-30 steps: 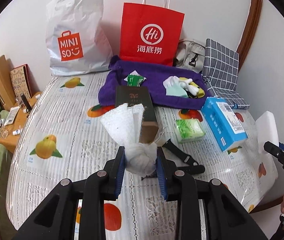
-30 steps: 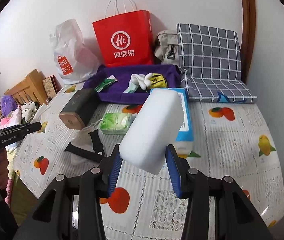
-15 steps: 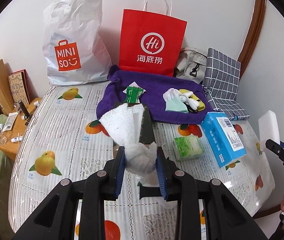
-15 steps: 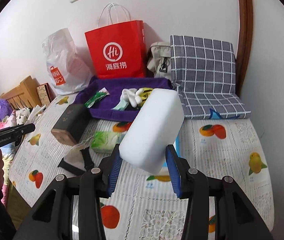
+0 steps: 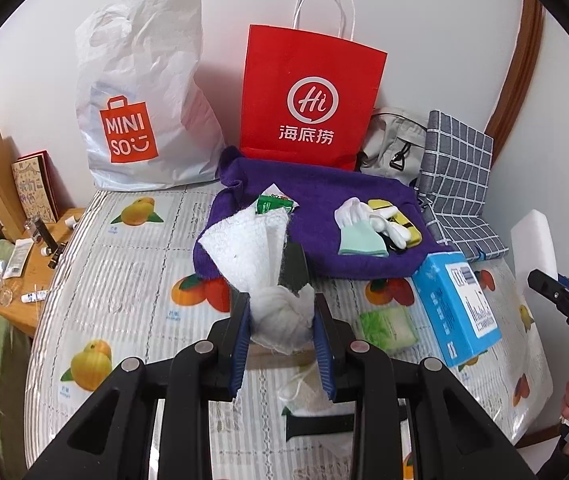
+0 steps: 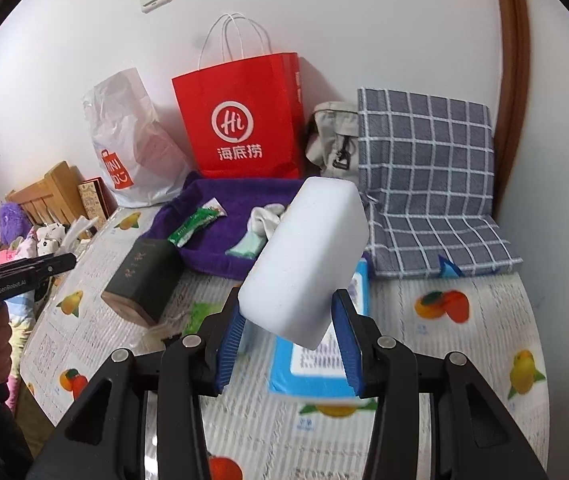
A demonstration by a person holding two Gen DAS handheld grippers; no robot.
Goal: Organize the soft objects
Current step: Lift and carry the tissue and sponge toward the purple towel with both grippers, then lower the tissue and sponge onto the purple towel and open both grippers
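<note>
Left tongs (image 5: 282, 330) we clamp on white cloth (image 5: 252, 256) | right tongs (image 6: 288, 342) clamp white sponge (image 6: 304, 260) | purple towel (image 5: 320, 196) ahead holds socks (image 5: 364, 228) | both loads left to place

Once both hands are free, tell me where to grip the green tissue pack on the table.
Grip the green tissue pack across its short sides, coming straight down from above: it lies flat, and the blue box crowds its right side, so a low sideways approach looks blocked.
</note>
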